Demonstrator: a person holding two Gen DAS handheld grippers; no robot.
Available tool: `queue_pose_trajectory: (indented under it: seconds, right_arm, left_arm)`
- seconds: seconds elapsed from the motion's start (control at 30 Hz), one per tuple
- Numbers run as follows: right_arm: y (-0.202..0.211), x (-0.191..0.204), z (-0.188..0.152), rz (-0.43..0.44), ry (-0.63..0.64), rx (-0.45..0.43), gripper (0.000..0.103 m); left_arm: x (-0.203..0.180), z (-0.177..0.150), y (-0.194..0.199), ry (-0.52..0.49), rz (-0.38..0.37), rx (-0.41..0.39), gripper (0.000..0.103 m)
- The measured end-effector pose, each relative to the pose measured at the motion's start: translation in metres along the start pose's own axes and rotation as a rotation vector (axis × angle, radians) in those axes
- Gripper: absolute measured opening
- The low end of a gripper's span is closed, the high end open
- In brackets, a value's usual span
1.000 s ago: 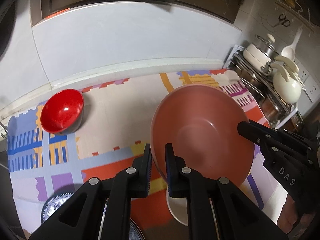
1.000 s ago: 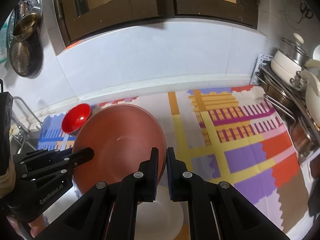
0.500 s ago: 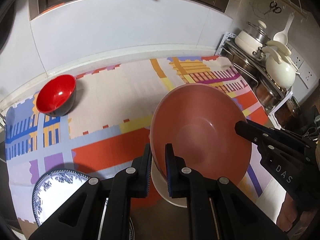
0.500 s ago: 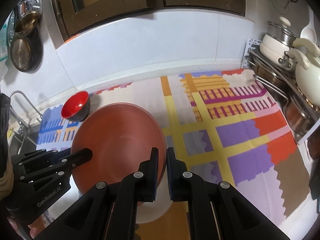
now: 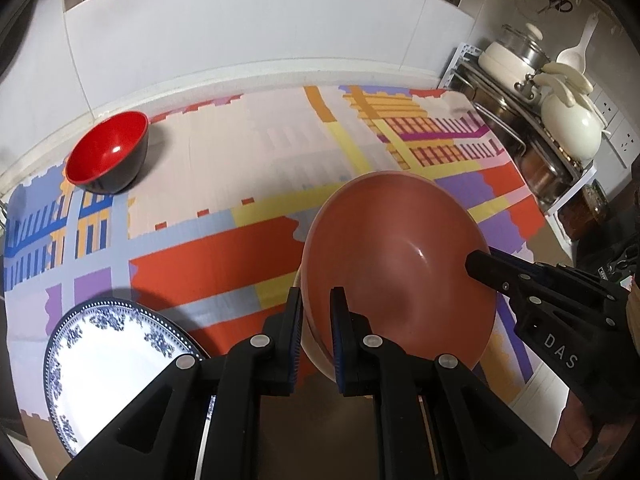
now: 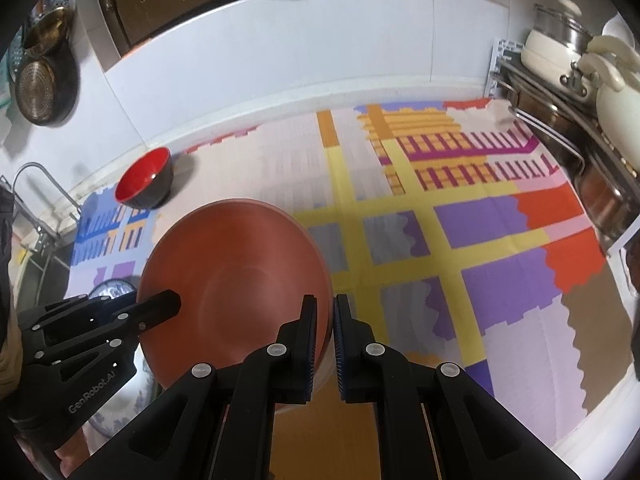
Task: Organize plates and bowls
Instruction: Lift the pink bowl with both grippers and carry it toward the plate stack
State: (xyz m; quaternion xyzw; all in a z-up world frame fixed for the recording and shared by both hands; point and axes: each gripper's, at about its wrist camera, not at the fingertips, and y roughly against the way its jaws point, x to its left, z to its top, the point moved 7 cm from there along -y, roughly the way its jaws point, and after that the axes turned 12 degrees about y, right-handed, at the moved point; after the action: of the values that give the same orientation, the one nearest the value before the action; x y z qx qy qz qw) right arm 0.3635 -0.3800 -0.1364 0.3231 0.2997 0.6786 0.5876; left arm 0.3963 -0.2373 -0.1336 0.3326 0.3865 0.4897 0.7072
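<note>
A large terracotta plate (image 5: 400, 272) is held in the air above the patterned mat, between both grippers. My left gripper (image 5: 316, 328) is shut on its left rim. My right gripper (image 6: 326, 336) is shut on its right rim; the plate also shows in the right wrist view (image 6: 236, 276). A cream dish (image 5: 310, 340) peeks out just under the plate. A blue-and-white plate (image 5: 116, 364) lies at the mat's near left. A red bowl with a black outside (image 5: 108, 156) stands at the far left near the wall.
A colourful patterned mat (image 6: 460, 240) covers the counter. A rack with pots, a cream kettle (image 5: 572, 128) and a ladle stands along the right edge. A sink tap (image 6: 36, 176) is at the left. White wall tiles run behind.
Both grippers have lifted the terracotta plate higher and drawn back toward the near edge. The blue-and-white plate has come into view at the lower left.
</note>
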Motion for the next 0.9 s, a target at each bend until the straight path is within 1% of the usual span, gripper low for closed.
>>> queue_pose_trajectory:
  seconds: [0.3,0.57,0.8,0.9]
  right_arm:
    - [-0.010,0.001,-0.008,0.019,0.001,0.033,0.010]
    - [-0.018,0.000,-0.015,0.036,-0.017,0.064,0.010]
    - [-0.023,-0.001,-0.019,0.041,-0.023,0.080,0.010]
    - [-0.025,-0.001,-0.020,0.045,-0.029,0.088,0.010]
  left_arm:
    - [0.002,-0.007,-0.011,0.005,0.030,0.022,0.014]
    - [0.001,-0.011,-0.021,0.000,0.036,0.050,0.020]
    - [0.001,-0.011,-0.025,-0.002,0.041,0.056,0.021]
    - [0.000,-0.011,-0.026,-0.005,0.038,0.056,0.026]
